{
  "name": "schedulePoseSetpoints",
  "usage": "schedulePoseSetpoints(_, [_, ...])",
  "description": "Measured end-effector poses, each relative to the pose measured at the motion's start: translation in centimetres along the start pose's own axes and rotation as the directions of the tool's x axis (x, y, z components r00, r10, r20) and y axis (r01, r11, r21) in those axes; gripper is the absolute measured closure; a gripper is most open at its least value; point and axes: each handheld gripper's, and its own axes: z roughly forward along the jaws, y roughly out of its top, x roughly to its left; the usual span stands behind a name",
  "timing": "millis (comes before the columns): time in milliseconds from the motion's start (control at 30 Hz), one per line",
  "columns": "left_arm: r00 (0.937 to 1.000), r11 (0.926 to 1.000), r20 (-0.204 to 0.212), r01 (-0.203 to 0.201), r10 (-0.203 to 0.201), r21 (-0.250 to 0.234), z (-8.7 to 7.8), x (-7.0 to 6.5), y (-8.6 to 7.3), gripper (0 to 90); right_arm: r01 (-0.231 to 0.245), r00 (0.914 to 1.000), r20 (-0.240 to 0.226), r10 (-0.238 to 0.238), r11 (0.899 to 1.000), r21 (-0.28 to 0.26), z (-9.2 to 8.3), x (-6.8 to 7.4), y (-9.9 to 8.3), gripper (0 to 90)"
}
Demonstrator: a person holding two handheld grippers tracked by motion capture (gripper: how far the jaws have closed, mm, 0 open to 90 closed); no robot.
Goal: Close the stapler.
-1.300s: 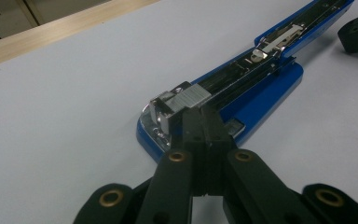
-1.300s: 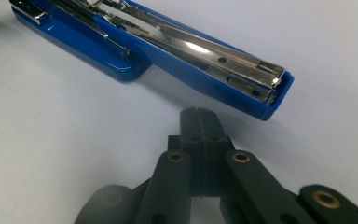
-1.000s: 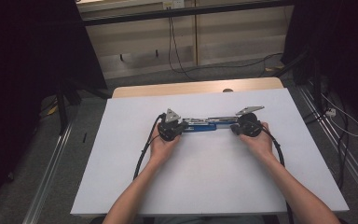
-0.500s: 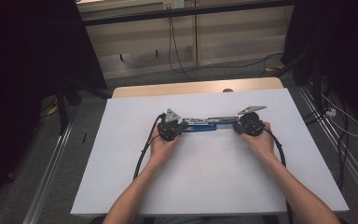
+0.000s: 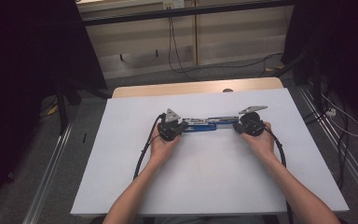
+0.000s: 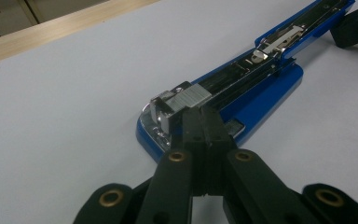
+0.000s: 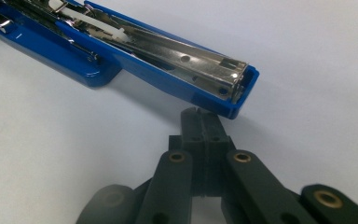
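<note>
A blue stapler (image 5: 205, 124) lies swung open flat on the white table top (image 5: 214, 182), its metal staple channel facing up. In the left gripper view, my left gripper (image 6: 203, 116) is shut, and its tips rest against the metal front of the staple magazine (image 6: 182, 100) over the blue base (image 6: 261, 93). In the right gripper view, my right gripper (image 7: 199, 115) is shut with nothing between its jaws, just short of the free end of the stapler's opened top arm (image 7: 205, 77). From above, the left gripper (image 5: 182, 126) and right gripper (image 5: 237, 125) face each other at the stapler's two ends.
A wooden strip (image 5: 191, 87) borders the table's far edge. Metal rails (image 5: 51, 172) run along the floor at both sides, and cables (image 5: 177, 51) trail over the floor beyond. Dark curtains hang at left and right.
</note>
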Motion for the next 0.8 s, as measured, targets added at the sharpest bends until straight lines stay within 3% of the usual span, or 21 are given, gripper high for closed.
schedulePoseSetpoints(333, [0.9999,1.0000,-0.006,-0.010,0.010,-0.002,0.01,-0.02,0.02,90.0,0.001,1.0000,0.002,-0.001,1.000,-0.013,0.21,-0.09,0.07,90.0])
schedulePoseSetpoints(800, [1.0000,1.0000,-0.002,-0.008,0.008,-0.003,0.03,-0.05,0.01,90.0,0.034,0.9994,0.006,-0.033,0.995,-0.089,-0.21,0.51,0.77,90.0])
